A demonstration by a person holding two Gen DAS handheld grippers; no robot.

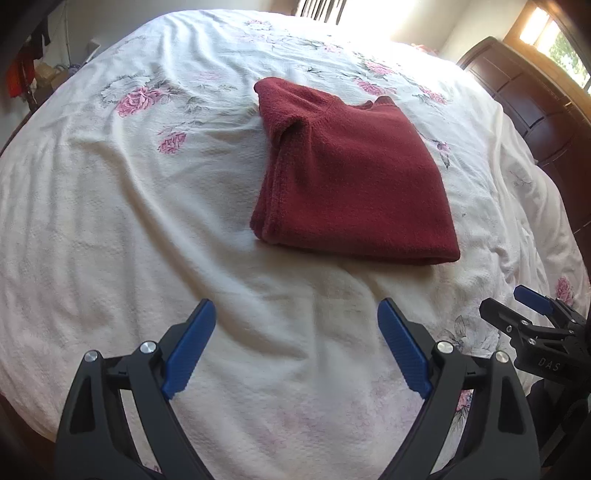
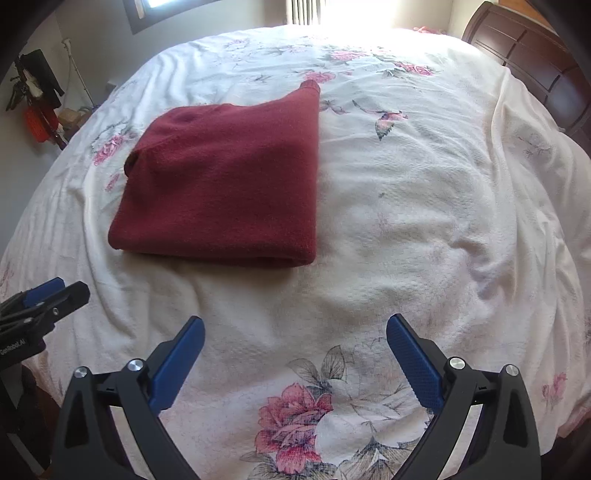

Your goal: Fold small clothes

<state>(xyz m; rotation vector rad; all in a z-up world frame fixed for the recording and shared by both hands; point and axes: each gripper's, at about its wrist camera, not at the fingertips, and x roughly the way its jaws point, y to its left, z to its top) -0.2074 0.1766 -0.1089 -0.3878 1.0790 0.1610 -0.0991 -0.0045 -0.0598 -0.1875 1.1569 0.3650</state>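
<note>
A home bedroom. A bed under a white floral bedspread point(image 2: 424, 229) fills the view, its dark wooden headboard point(image 2: 532, 55) at two o'clock. Sunlit window blinds point(image 2: 306, 11) hang at twelve o'clock, with clutter by the wall point(image 2: 40, 110) at ten.

We count one folded red garment point(image 1: 354, 177) lying on one bedspread point(image 1: 110, 221). We see two grippers, the left gripper point(image 1: 297, 314) and the right gripper point(image 2: 295, 328), each with two blue pads point(image 1: 190, 347). One dark wooden headboard point(image 1: 532, 107) stands behind the bed.
</note>
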